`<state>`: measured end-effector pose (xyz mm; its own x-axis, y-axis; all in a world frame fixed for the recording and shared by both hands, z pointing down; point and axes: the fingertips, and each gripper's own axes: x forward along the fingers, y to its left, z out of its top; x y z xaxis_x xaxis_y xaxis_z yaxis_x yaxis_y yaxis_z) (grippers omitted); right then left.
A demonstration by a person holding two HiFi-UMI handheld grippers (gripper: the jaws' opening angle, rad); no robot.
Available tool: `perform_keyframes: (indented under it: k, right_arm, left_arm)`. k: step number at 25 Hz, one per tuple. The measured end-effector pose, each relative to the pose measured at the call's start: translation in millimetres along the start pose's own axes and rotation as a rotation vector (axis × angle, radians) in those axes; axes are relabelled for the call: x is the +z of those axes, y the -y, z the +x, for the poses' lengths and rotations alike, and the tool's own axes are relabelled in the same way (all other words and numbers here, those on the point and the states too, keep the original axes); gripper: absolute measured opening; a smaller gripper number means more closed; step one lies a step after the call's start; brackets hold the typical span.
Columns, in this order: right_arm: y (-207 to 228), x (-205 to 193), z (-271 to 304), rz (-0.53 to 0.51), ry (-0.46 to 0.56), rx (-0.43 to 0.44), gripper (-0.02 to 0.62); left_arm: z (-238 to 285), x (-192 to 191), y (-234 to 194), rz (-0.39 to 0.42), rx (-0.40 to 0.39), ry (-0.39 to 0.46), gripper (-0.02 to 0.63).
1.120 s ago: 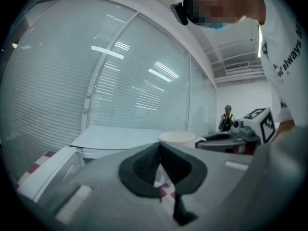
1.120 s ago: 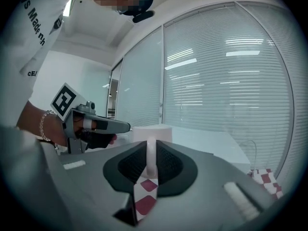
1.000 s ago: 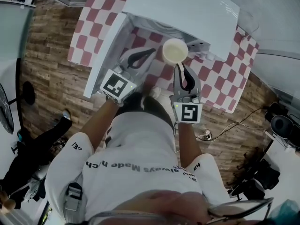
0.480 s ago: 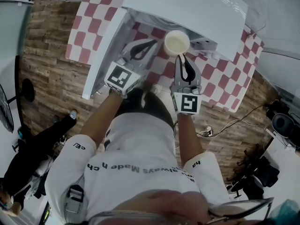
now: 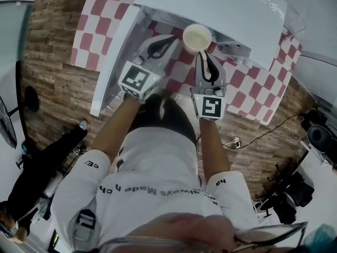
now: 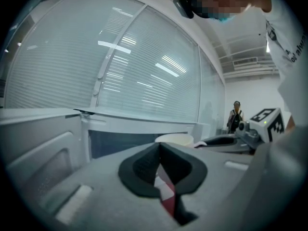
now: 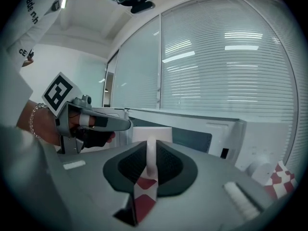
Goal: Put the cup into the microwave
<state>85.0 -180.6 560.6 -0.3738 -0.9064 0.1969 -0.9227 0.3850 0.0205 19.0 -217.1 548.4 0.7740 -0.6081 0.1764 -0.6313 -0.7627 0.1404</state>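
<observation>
One glossy round cup [image 5: 197, 37] pinched by handle in R tool [image 7: 151, 154]; L tool [image 6: 160, 150] pressed together.

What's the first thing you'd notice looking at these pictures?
The cream cup jumps out first, held by its handle in the right gripper at the open front of the white microwave. Next comes the red-and-white checked cloth underneath, and the left gripper, shut on nothing, beside the cup.
</observation>
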Motion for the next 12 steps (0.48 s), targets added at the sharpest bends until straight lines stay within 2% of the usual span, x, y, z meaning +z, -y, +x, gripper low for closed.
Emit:
perform_keyframes:
  k: [6, 12]
  right_arm:
    - [5.4, -18.6, 13.4, 0.045, -0.021, -0.013, 0.041]
    - [12.6, -22.3, 34.2, 0.022, -0.023, -0.018, 0.041]
  left_arm:
    - [11.0, -10.2, -11.3, -0.005, 0.002, -0.010, 0.003]
    - [25.7, -21.4, -26.2, -0.012, 0.008, -0.024, 0.003]
